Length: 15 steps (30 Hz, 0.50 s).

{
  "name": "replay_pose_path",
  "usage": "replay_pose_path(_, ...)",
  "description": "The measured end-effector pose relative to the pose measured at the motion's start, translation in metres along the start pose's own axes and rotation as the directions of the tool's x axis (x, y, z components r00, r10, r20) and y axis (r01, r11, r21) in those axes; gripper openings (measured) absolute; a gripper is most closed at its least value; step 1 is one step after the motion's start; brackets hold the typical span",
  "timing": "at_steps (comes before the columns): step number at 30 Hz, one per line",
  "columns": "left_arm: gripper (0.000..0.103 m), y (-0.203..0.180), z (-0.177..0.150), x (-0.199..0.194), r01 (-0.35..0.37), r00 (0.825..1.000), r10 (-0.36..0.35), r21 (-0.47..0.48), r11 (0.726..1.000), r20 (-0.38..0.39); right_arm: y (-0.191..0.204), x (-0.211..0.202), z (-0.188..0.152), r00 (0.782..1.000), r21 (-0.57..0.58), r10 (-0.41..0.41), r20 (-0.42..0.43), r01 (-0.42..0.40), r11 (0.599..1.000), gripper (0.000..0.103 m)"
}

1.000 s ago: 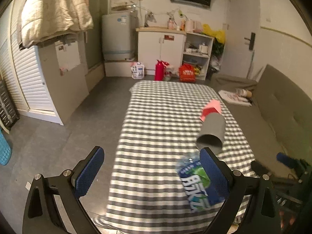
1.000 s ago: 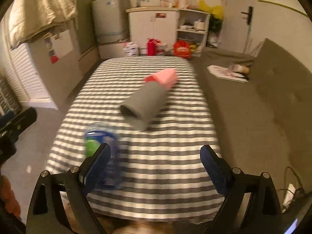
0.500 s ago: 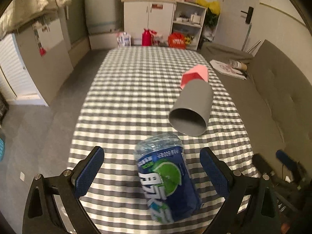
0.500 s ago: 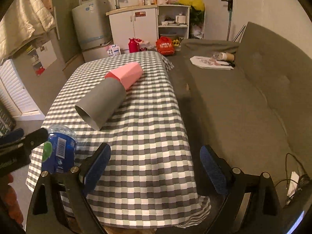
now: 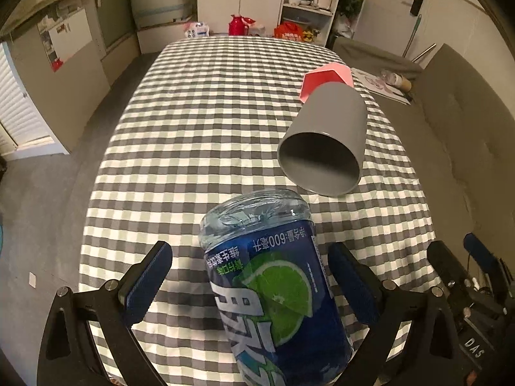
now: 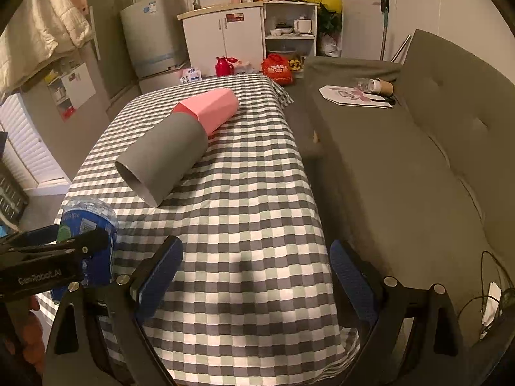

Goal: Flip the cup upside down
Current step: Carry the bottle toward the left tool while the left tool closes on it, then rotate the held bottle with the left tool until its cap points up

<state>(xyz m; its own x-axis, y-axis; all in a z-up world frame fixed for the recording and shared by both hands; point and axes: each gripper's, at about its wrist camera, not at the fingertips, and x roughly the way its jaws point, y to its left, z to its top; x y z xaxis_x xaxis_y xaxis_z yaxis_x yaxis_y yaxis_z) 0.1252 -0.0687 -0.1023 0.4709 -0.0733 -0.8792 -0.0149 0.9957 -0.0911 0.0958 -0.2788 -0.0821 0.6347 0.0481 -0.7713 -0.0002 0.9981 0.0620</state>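
Note:
A grey cup (image 5: pixel 325 148) (image 6: pixel 161 157) lies on its side on the checked tablecloth, its open mouth turned toward me. A pink faceted cup (image 5: pixel 326 78) (image 6: pixel 209 111) lies against its closed end. My left gripper (image 5: pixel 249 280) is open, with a blue lime-label bottle (image 5: pixel 276 299) between its fingers; the grey cup is just beyond, to the right. In the right wrist view, the bottle (image 6: pixel 87 222) is at the table's near left corner, partly behind the left gripper's arm (image 6: pixel 48 257). My right gripper (image 6: pixel 257 273) is open over the table's near edge, holding nothing.
The table (image 6: pixel 251 193) has a grey sofa (image 6: pixel 418 167) along its right side, with papers and a tube on it. White cabinets, a fridge (image 6: pixel 151 38) and red bags stand at the far wall. Cables lie on the floor at right.
My left gripper has come forward and down, so the bottle now sits between its fingers. The right gripper has swung right and moved slightly nearer the table. The cups have not moved.

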Motion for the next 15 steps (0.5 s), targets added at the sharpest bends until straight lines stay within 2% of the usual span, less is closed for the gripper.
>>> replay_pose_path(1, 0.097, 0.0, 0.0, 0.0, 0.011, 1.0, -0.011, -0.001, 1.0, -0.004, 0.001, 0.001, 0.0, 1.0, -0.003, 0.001, -0.002, -0.001, 1.0, 0.093)
replay_pose_path(3, 0.082, 0.0, 0.001, 0.002, 0.043, 0.999, -0.043, 0.0, 0.999, -0.025, 0.002, 0.001, 0.0, 1.0, -0.004, 0.004, -0.004, -0.004, 1.0, 0.093)
replay_pose_path(8, 0.08, 0.003, 0.0, 0.002, 0.107, 0.993, -0.107, -0.003, 0.994, -0.054, 0.008, 0.004, -0.001, 1.0, -0.013, 0.024, -0.015, -0.024, 1.0, 0.093)
replay_pose_path(15, 0.079, 0.003, 0.008, -0.024, 0.084, 0.996, -0.085, 0.043, 0.996, 0.033, 0.009, -0.012, 0.003, 0.997, -0.005, 0.063, 0.04, -0.063, 0.998, 0.093)
